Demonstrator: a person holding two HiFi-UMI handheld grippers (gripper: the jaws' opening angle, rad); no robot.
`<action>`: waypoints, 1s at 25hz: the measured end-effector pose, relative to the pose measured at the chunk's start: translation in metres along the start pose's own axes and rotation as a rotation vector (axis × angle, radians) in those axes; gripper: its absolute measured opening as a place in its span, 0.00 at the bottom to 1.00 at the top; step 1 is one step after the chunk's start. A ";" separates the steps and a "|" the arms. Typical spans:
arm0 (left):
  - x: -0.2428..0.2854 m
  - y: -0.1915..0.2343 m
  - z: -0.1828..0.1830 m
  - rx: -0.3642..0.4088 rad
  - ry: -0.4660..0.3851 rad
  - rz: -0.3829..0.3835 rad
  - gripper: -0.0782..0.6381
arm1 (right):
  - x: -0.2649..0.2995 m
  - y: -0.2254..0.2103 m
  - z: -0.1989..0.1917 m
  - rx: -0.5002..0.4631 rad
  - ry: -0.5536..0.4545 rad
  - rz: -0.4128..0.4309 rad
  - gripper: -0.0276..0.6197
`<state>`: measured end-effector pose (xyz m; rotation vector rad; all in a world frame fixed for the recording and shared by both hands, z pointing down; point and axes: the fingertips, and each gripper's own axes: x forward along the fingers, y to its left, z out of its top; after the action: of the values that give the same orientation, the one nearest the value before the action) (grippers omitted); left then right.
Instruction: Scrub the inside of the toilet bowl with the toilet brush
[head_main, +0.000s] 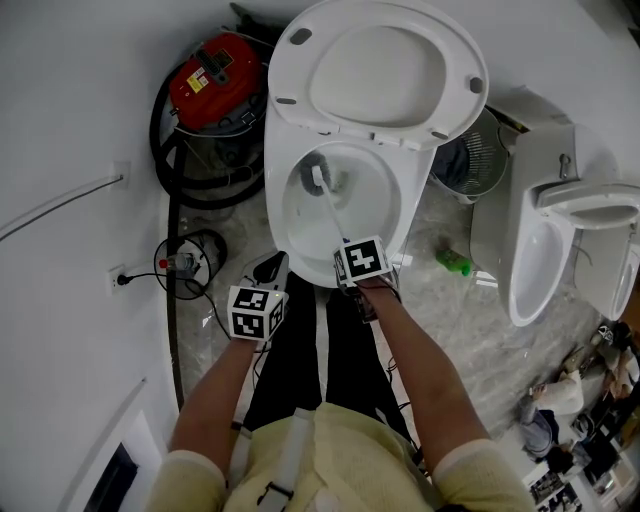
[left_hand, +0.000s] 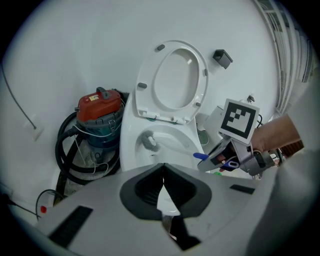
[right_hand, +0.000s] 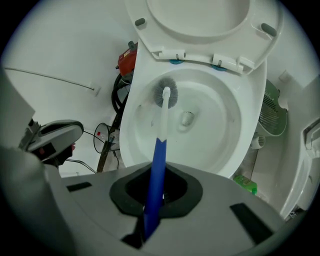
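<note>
The white toilet bowl (head_main: 290, 215) stands open with seat and lid raised. Inside it, the toilet brush (head_main: 319, 180) has its grey bristled head against the far left wall of the bowl (right_hand: 235, 135), where the brush head (right_hand: 166, 95) shows above the drain. A white shaft runs back to a blue handle (right_hand: 157, 170). My right gripper (head_main: 347, 274) is shut on that handle at the bowl's front rim; its jaws (right_hand: 156, 195) clamp the blue grip. My left gripper (head_main: 272, 268) hovers left of it, shut and empty (left_hand: 163, 176), facing the bowl (left_hand: 172, 145).
A red vacuum cleaner (head_main: 212, 80) with a black hose stands left of the toilet. A wire waste basket (head_main: 472, 158) and a urinal (head_main: 555, 240) are on the right. A green bottle (head_main: 452, 262) lies on the floor. A cable runs to a wall socket (head_main: 122, 279).
</note>
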<state>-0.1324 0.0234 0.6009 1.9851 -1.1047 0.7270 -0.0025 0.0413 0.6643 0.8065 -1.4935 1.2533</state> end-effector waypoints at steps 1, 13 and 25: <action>0.000 -0.001 0.000 0.001 0.000 -0.001 0.13 | -0.001 -0.003 0.002 -0.005 -0.002 -0.009 0.08; 0.002 -0.015 -0.002 0.031 0.009 -0.026 0.13 | -0.018 -0.056 -0.006 0.086 -0.003 -0.088 0.08; 0.005 -0.042 0.007 0.098 0.027 -0.080 0.13 | -0.037 -0.089 -0.044 0.216 -0.006 -0.121 0.08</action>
<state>-0.0924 0.0305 0.5872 2.0829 -0.9850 0.7770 0.1012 0.0579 0.6555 1.0283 -1.3076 1.3358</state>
